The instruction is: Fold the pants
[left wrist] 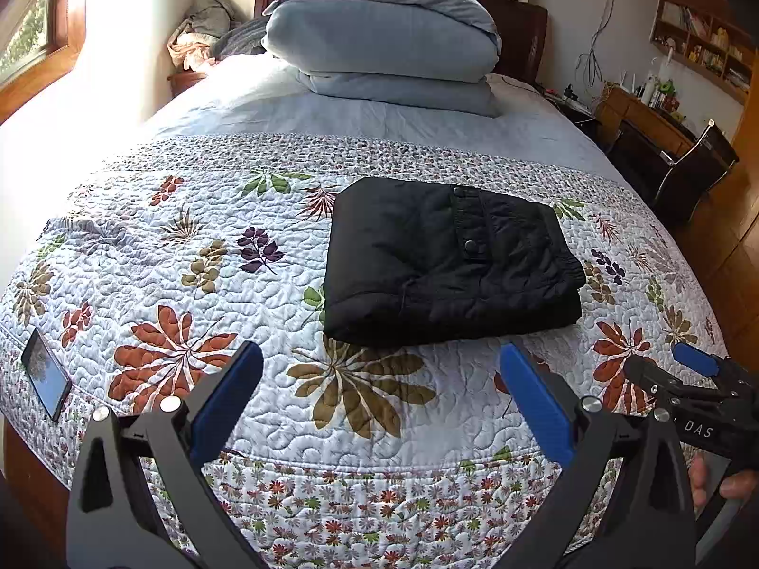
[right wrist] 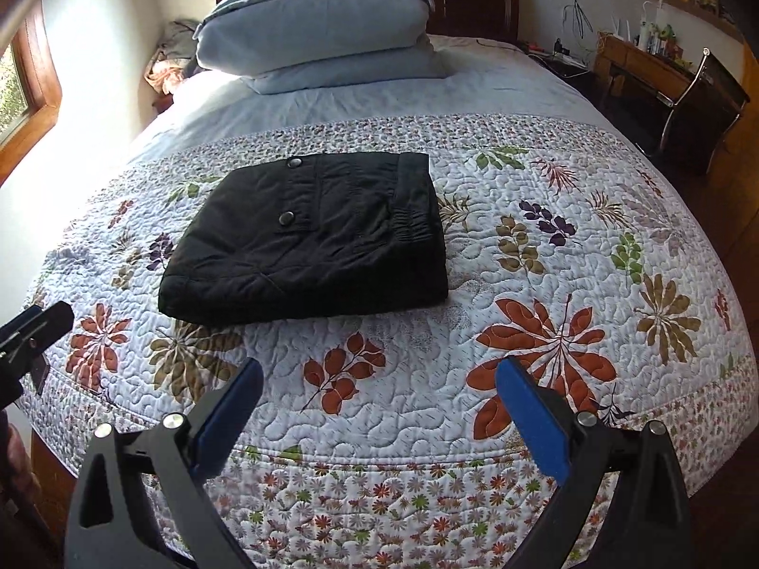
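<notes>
A: Where are the pants (left wrist: pixel 446 261)?

B: On the quilt (left wrist: pixel 199 246), mid-bed, lying as a compact black rectangle, waistband on the right edge, two snaps on top. The fold looks done to me.

A: So what's the step?

B: Check it, I'd say. If anything, press the puffy near edge flat without dragging the stack; don't pinch a single layer.

A: And the tongs?

B: Left gripper (left wrist: pixel 379 360) released, jaws wide, empty, held over the bed's near edge. Right gripper (right wrist: pixel 379 372) likewise spread and holding nothing, level beside it, both aimed at the pants, apart from them.
</notes>
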Demonstrator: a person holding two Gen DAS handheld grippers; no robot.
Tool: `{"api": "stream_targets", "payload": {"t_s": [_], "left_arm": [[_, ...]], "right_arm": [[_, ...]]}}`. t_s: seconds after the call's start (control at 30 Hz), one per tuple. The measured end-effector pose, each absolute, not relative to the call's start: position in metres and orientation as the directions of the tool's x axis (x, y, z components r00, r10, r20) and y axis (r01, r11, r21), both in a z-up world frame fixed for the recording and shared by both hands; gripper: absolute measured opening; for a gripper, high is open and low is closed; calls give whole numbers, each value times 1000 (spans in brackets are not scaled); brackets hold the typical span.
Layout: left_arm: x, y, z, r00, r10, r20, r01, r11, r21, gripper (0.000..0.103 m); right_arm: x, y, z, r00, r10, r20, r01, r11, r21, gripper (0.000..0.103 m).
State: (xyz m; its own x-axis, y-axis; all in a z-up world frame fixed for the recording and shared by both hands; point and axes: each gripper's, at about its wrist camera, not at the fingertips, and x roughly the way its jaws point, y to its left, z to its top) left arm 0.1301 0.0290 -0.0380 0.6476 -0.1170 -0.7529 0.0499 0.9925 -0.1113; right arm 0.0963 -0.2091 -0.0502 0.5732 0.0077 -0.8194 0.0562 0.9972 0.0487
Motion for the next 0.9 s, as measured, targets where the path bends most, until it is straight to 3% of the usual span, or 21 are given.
{"api": "stream_targets", "payload": {"t_s": [0.9], "left_arm": [[143, 30, -57, 612, -67, -788, 18, 997, -71, 100]], "right_arm": [[101, -209, -57, 565, -27, -825, 65, 998, 12, 99]]}}
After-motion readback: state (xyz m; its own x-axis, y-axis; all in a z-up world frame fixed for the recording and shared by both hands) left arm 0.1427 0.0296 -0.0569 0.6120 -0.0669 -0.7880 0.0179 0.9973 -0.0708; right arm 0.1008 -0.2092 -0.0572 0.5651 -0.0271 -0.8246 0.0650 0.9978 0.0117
